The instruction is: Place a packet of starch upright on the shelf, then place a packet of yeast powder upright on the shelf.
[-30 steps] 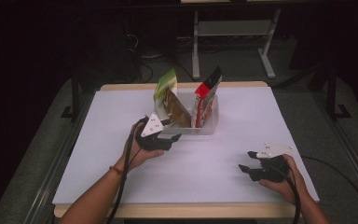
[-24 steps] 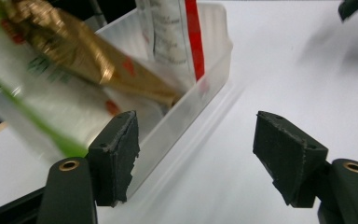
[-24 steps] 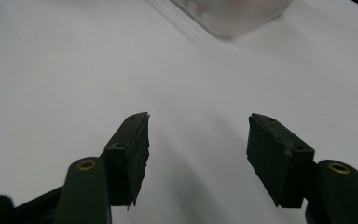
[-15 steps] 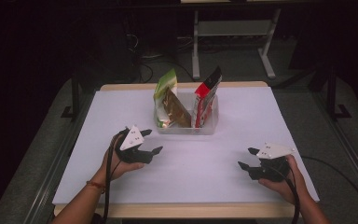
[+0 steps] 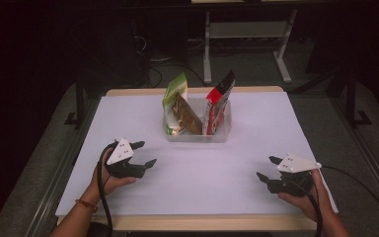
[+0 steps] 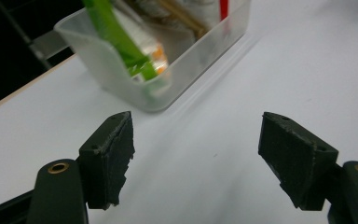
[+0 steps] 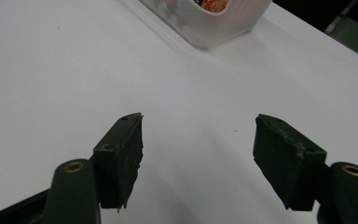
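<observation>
We see the left gripper (image 5: 145, 154) near the desk's (image 5: 276, 128) left edge and the right gripper (image 5: 269, 169) near its front right corner, both with jaws spread on nothing. The right's jaws have just been opening. The clear bin (image 5: 197, 134) of snack packets (image 5: 176, 101) stands toward the desk's far edge, well apart from both.

The left gripper (image 5: 145, 154) sits low over the table on the person's left side. Its two black jaws are wide apart and have nothing between them. The left hand (image 5: 109, 178) holds it from behind, and the bare forearm comes up from the bottom edge. The right gripper (image 5: 269, 169) is low on the right side. Its jaws have just been opening, and nothing is between them. The right hand (image 5: 303, 193) holds it from below.
</observation>
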Motion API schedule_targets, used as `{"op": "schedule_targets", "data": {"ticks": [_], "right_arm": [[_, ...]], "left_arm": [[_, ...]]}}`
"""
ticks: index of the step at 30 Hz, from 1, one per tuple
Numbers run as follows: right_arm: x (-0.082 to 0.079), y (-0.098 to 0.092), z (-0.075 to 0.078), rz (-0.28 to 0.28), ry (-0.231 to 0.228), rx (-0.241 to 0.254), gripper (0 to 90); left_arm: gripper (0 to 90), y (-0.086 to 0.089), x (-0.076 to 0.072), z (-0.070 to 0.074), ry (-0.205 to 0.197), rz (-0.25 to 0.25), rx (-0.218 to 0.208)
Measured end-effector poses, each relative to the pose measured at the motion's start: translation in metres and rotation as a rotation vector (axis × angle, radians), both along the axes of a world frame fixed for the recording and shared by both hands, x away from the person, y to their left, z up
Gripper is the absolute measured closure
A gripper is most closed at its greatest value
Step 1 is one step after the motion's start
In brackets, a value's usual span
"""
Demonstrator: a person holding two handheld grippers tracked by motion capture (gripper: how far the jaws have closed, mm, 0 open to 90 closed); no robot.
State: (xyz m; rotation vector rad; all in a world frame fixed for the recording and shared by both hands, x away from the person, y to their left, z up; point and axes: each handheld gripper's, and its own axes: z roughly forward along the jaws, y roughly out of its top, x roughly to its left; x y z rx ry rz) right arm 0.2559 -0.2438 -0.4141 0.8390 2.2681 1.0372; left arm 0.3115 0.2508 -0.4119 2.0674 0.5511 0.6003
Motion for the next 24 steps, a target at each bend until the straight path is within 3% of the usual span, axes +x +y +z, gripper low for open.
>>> {"op": "schedule_targets", "data": {"ticks": [4, 9, 13, 16, 20, 24], "right_arm": [[0.000, -0.002, 0.001, -0.011, -0.021, 0.011, 30.8], [0.000, -0.004, 0.003, -0.013, -0.034, 0.028, 30.0], [0.001, -0.004, 0.002, -0.009, -0.035, 0.025, 28.4], [0.002, -0.004, 0.002, -0.003, -0.030, 0.037, 27.8], [0.004, -0.003, -0.001, 0.001, -0.026, 0.027, 27.8], [0.005, -0.002, 0.000, -0.002, -0.030, 0.032, 27.5]], "left_arm": [[25.7, 0.007, -0.002, -0.002, 0.014, 0.002, -0.007], [25.6, 0.016, -0.006, -0.004, -0.003, 0.028, 0.001], [25.5, 0.024, -0.008, -0.008, 0.013, 0.041, 0.004], [25.5, 0.032, -0.011, -0.010, 0.023, 0.044, -0.018], [25.4, 0.046, -0.016, -0.010, 0.044, 0.071, -0.079], [25.0, 0.055, -0.020, -0.013, 0.050, 0.097, -0.091]]}}
